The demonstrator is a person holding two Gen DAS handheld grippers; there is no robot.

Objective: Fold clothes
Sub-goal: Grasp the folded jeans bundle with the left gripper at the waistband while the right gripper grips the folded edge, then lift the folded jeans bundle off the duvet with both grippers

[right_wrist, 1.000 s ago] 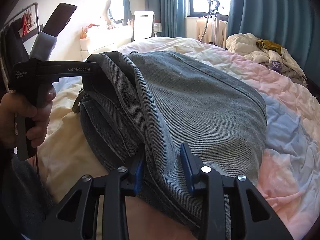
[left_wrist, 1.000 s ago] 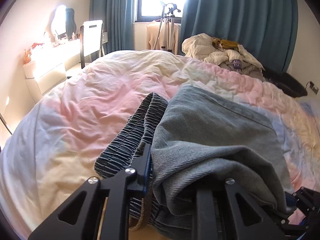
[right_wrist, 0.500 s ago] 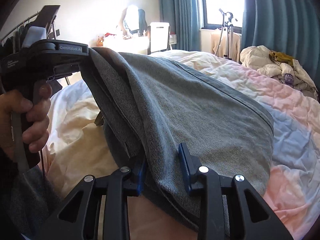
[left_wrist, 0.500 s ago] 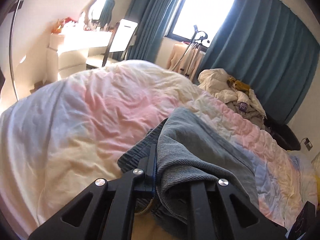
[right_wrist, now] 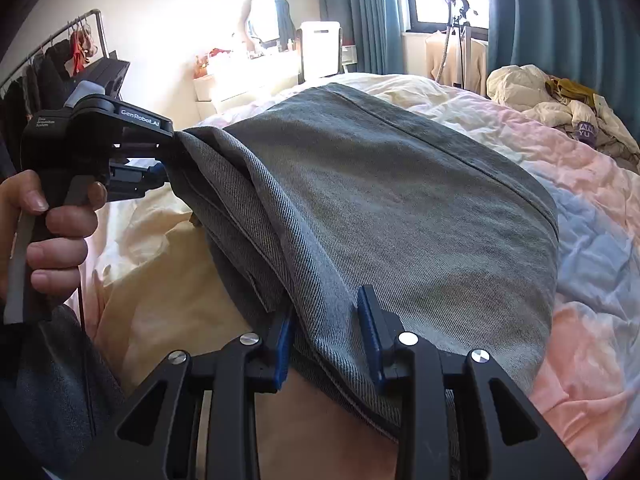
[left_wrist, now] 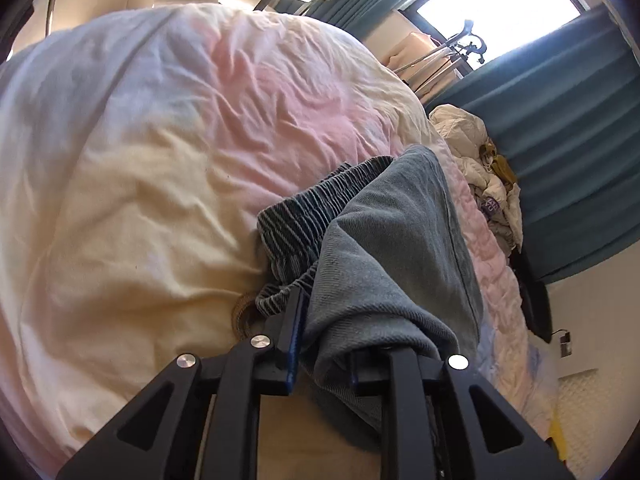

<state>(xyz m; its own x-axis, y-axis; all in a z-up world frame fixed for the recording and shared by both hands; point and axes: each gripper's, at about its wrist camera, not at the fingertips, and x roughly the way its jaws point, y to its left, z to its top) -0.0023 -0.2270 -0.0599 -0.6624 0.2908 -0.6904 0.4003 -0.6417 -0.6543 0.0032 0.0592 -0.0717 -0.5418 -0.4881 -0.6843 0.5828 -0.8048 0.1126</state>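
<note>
Both my tools, left tool and right tool, clamp the jeans, lower centre of frame. Keep edges level, lower evenly onto bed.

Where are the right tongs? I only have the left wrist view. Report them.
Observer: The right tongs pinch the near edge of the jeans, with denim between the blue pads.
Operator: Tell me how my left tongs look from that side.
Observer: The left tongs grip the other corner, held higher than the right, with the hand squeezing the trigger.
Operator: Describe the cloth between them.
Observer: The edge hangs taut between the two grips, above the bed; the far fold rests on it.
</note>
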